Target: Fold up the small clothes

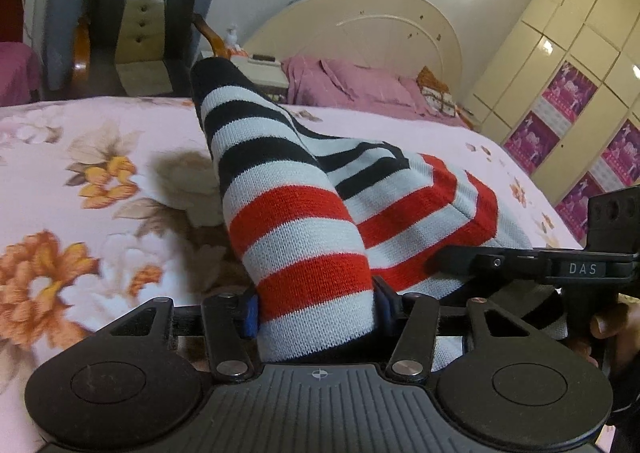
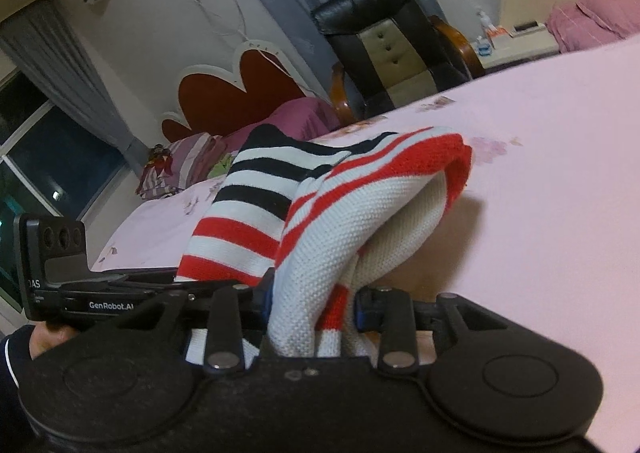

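On the bed: a striped garment point(image 1: 304, 213) is held up over the pink floral bedspread point(image 1: 80, 173), between both grippers.
Writing, left view: "DAS" in pale letters on the black body of the right gripper point(image 1: 472, 265), which enters from the right edge.
Writing, right view: "GenRobot.AI" on the side of the left gripper point(image 2: 168, 281), with a cut-off "JAS" on its camera block, probably the same "DAS" mark.
Left gripper point(image 1: 316, 309): clamped on a red-and-white striped fold of the garment, cloth filling the space between its blue-padded fingers point(image 1: 250, 313).
Right gripper point(image 2: 314, 305): clamped on a bunched white-and-red part of the garment, which spills back over its body.
Pose: the two grippers sit side by side, close together, both pointing across the bed; a hand point(image 1: 612, 329) is partly visible behind the right one.
Garment: black-and-white stripes at the far end, red-and-white nearer, a red-edged opening point(image 2: 448, 169) gaping to the right.
Background: a black chair point(image 1: 148, 13) and a cream headboard point(image 1: 360, 29).
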`<control>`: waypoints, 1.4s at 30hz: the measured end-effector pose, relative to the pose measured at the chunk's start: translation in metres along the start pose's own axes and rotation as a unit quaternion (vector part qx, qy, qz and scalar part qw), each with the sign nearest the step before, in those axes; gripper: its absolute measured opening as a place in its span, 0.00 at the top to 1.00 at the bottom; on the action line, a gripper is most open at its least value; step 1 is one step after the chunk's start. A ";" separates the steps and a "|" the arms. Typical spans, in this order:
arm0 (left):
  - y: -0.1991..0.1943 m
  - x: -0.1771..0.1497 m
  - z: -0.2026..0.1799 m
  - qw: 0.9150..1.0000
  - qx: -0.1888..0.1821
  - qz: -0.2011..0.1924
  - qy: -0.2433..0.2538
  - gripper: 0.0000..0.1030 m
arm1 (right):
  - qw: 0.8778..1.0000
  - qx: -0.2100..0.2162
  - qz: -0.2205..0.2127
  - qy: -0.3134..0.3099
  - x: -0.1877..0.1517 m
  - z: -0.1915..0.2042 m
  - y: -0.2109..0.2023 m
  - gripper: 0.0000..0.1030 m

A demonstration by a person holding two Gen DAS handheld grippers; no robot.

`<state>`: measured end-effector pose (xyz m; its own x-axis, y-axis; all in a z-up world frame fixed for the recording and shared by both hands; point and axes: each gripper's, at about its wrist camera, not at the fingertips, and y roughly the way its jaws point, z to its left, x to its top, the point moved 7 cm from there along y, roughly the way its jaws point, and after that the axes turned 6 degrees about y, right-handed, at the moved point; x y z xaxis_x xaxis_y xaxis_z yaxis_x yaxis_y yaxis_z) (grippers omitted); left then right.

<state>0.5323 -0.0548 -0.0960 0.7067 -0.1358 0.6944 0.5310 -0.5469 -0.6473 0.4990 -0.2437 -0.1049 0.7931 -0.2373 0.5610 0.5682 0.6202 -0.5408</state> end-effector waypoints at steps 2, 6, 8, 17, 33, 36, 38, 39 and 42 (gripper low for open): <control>-0.014 -0.005 0.010 1.000 0.002 -0.007 -0.003 0.49 | 1.000 0.002 0.001 -0.005 -0.001 0.014 0.006 0.67; -0.053 -0.021 0.041 1.000 0.006 -0.021 -0.016 0.49 | 1.000 0.013 0.009 -0.019 -0.008 0.047 0.025 0.67; -0.073 -0.030 0.060 0.999 0.007 -0.025 -0.025 0.49 | 0.999 0.019 0.014 -0.026 -0.013 0.067 0.038 0.67; -0.163 -0.078 0.155 0.998 0.039 -0.023 -0.040 0.49 | 0.998 0.042 0.037 -0.033 -0.054 0.160 0.113 0.67; -0.180 -0.154 0.266 0.993 0.044 -0.028 -0.103 0.34 | 0.993 0.048 0.078 0.070 -0.114 0.162 0.198 0.65; -0.186 -0.152 0.259 0.991 0.093 -0.037 -0.085 0.16 | 0.992 0.046 0.079 0.083 -0.111 0.157 0.189 0.59; -0.200 -0.152 0.259 0.990 0.103 -0.050 -0.081 0.16 | 0.996 0.015 0.060 0.065 -0.105 0.159 0.173 0.46; -0.212 -0.153 0.258 0.989 0.112 -0.059 -0.077 0.16 | 0.997 -0.001 0.047 0.057 -0.100 0.157 0.163 0.47; -0.242 -0.148 0.247 0.987 0.120 -0.088 -0.056 0.17 | 1.000 -0.018 0.013 0.005 -0.087 0.171 0.121 0.75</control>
<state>0.4144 0.3015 -0.1197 0.6334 0.0427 0.7726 0.7361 -0.3409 -0.5847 0.4611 -0.0203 -0.1119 0.8098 -0.2297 0.5398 0.5548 0.5989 -0.5775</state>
